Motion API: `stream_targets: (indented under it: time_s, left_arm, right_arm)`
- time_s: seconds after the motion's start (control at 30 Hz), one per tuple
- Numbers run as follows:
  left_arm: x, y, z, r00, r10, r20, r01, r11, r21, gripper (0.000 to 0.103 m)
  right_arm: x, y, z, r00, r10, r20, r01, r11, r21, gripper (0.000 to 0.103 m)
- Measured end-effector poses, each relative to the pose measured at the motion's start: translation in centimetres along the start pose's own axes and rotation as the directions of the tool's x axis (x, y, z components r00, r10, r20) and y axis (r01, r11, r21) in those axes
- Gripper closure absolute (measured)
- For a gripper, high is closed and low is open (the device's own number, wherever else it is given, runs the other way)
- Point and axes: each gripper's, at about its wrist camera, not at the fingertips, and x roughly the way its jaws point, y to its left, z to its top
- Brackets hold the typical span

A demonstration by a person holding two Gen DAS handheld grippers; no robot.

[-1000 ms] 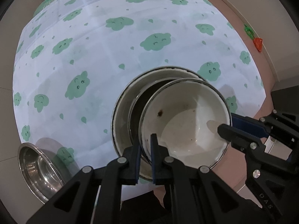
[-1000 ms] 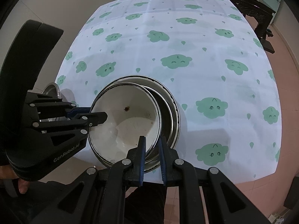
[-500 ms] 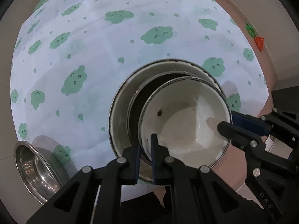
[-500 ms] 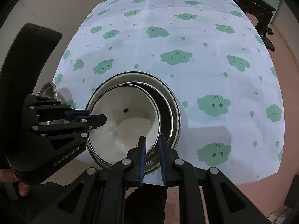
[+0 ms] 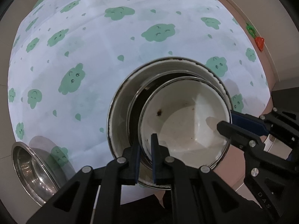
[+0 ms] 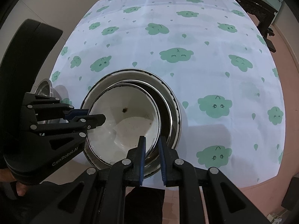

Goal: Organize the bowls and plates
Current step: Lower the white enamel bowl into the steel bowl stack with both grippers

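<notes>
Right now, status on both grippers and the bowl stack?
Left gripper and right gripper both shut on white bowl rim, opposite sides. Bowl sits tilted in larger enamel bowl. Steel bowl apart at cloth edge, not obstructing.

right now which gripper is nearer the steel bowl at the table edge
Left. The left gripper, clamped on the white bowl's rim, is on the steel bowl's side; the right gripper grips the opposite rim, farther off.

Both tongs (image 6: pixel 151 149) on white bowl (image 6: pixel 130 123)
</notes>
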Motion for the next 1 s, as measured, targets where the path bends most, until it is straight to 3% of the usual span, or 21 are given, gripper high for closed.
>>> stream_targets:
  time_s: [1.0]
  left_arm:
    - [1.0,-0.1,-0.2,1.0,0.002,-0.005,-0.002,1.0,-0.007,0.096]
  right_arm:
    - [0.5,-0.2,0.0,1.0,-0.023,0.01,0.024,1.0,-0.019,0.087]
